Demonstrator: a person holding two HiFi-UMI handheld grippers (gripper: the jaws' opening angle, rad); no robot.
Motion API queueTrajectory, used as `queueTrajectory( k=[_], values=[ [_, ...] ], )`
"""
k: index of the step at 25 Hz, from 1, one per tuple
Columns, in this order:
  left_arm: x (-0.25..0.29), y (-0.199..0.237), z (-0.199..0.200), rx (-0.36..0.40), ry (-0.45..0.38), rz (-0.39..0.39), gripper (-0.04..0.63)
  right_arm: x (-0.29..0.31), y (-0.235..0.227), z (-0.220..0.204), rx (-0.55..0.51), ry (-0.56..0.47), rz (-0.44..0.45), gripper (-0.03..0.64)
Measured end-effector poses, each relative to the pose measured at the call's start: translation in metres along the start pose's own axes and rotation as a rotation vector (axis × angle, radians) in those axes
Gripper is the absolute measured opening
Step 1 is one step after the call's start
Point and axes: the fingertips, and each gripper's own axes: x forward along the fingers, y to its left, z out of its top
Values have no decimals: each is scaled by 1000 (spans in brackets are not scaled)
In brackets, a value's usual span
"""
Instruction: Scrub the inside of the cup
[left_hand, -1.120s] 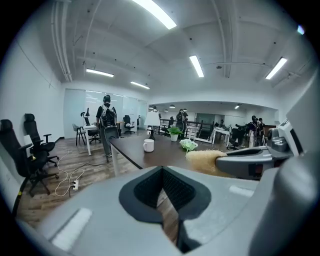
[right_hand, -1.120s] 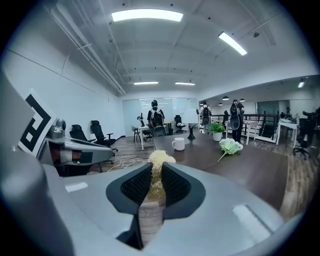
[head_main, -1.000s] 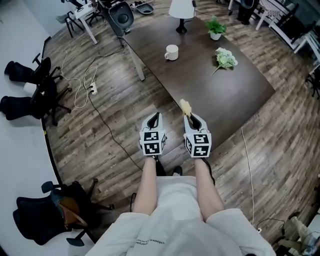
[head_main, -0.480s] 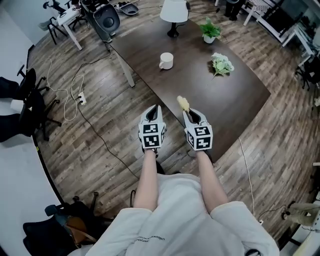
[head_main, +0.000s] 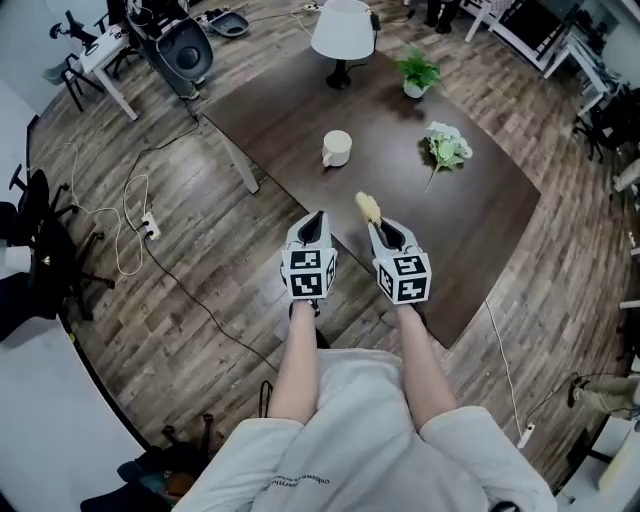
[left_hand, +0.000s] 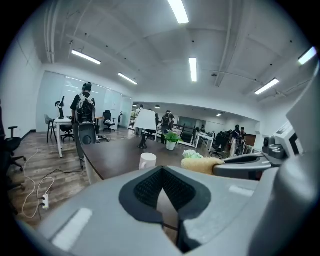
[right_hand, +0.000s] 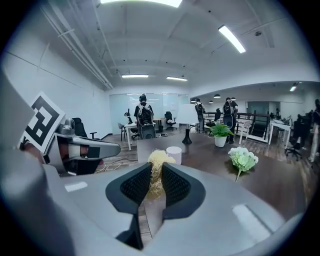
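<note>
I've got R gripper (head_main: 378, 228) clamped on scrubber (head_main: 369, 208), long axis fwd, tip toward upright cup (head_main: 337, 148) on table (head_main: 470, 220); L gripper (head_main: 316, 218) closed, empty

The right hand-held gripper (right_hand: 156, 175) is hiding the lower part of the yellow scrubber (right_hand: 159, 158) between its jaws. The cup (head_main: 337, 148) on the tabletop (head_main: 480, 210) is appearing too small to show its inside, and the head view's top edge is clipping the lamp (head_main: 343, 30)
</note>
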Motion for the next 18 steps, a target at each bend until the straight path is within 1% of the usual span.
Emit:
queueTrajectory(
  k=[2,4,9,11,14,18],
  values=[
    [14,16,4,12,11,-16,0,19,-2,7,12,0,-23,84],
    [25,32,5,28,29,-29,0,36,-5,11,46,1,-50,84],
    [40,72,13,8,47,-83,0,65,-7,26,101,3,-100,84],
    [43,86,17,10,46,-90,0,73,-6,31,119,6,-108,84],
    [48,95,18,18,45,-114,0,81,-8,33,129,16,-119,84],
    [54,104,20,5,34,-137,0,87,-11,34,154,14,-140,84]
  ],
)
